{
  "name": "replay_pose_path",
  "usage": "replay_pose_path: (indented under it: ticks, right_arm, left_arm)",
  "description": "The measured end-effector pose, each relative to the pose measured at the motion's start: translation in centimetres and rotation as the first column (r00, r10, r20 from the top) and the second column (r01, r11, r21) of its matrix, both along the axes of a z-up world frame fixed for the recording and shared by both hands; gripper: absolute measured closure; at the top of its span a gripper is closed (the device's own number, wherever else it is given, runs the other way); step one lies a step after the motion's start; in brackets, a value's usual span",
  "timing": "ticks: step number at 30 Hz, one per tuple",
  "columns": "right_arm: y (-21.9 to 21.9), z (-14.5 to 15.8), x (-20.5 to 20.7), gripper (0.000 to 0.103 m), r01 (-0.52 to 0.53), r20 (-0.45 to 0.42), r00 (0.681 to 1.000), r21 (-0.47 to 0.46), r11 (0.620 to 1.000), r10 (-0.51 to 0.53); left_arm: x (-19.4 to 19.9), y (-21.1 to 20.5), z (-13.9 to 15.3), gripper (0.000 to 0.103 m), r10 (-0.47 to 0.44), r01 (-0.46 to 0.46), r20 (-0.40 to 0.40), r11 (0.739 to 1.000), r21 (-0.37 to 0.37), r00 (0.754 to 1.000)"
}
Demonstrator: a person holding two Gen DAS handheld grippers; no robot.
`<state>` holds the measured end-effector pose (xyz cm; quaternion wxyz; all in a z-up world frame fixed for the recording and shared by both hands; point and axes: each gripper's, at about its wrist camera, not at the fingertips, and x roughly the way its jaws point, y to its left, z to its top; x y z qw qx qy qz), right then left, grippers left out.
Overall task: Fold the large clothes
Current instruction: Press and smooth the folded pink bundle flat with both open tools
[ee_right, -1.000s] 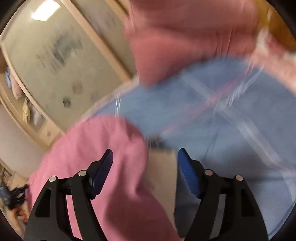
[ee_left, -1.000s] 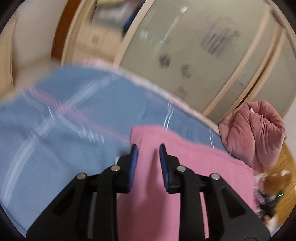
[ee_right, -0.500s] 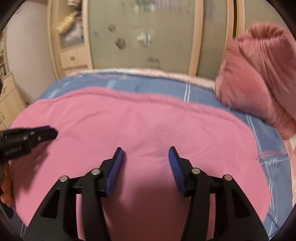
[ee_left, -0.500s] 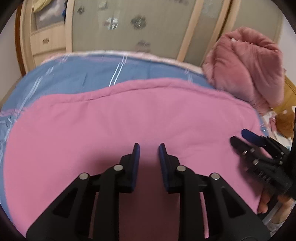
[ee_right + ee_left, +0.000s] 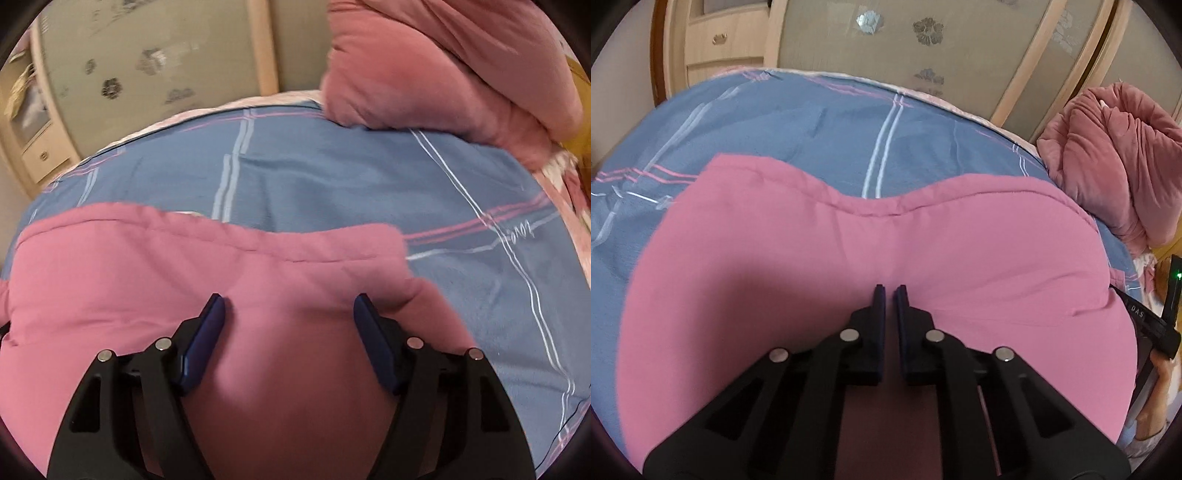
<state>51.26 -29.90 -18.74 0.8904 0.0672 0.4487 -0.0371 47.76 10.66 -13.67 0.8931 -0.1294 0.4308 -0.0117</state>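
Your left gripper (image 5: pixel 890 290) jaws have just closed to nearly pressed together, a thin slit left btwn the blue pads; the pink garment (image 5: pixel 849 258) lies right under and ahead of them, but you can't tell from this view whether any fabric is pinched in the slit. Your right gripper (image 5: pixel 290 306) jaws have just been opening and stand spread wide, the pink garment (image 5: pixel 184 280) showing btwn them, pads not pressing on it. The garment sits flat on the blue plaid bedsheet (image 5: pixel 812 122), filling the lower half of both frames, its long axis running left-right across the picture, hemmed far edge dipping toward centre in the left wrist view. In the right wrist view its right-hand corner sits just right of and above the right jaws, so that hand looks nearer that end; the left one sits mid-cloth. A crumpled pink blanket (image 5: pixel 1108 155) is piled upper right, apart from the garment. Next move prob turns on catching the near edge, which is hidden under both grippers.
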Motion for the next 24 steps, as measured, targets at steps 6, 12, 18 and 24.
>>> replay_pose_path:
  ticks: [6, 12, 18, 24]
  right_arm:
    - [-0.8, 1.0, -0.9, 0.033, 0.040, 0.036, 0.999, -0.011, 0.999, -0.039]
    - [9.8, 8.7, -6.2, 0.033, -0.260, 0.210, 0.948, 0.071, 0.963, 0.240]
    - [28.0, 8.7, -9.3, 0.037, -0.673, 0.102, 0.739, 0.059, 0.737, 0.666]
    - [38.7, 3.2, -6.4, 0.045, -0.714, -0.084, 0.697, 0.015, 0.700, 0.713]
  left_arm:
    - [-10.7, 2.5, 5.3, 0.072, 0.052, -0.060, 0.217, 0.998, 0.029, 0.975]
    - [-16.0, 6.5, 4.4, 0.072, 0.138, -0.131, 0.163, 0.990, -0.053, 0.977]
    - [-17.5, 6.7, 2.5, 0.071, 0.133, -0.118, 0.167, 0.989, -0.094, 0.977]
    - [-17.3, 8.4, 0.5, 0.071, 0.124, -0.093, 0.119, 0.967, -0.239, 0.985]
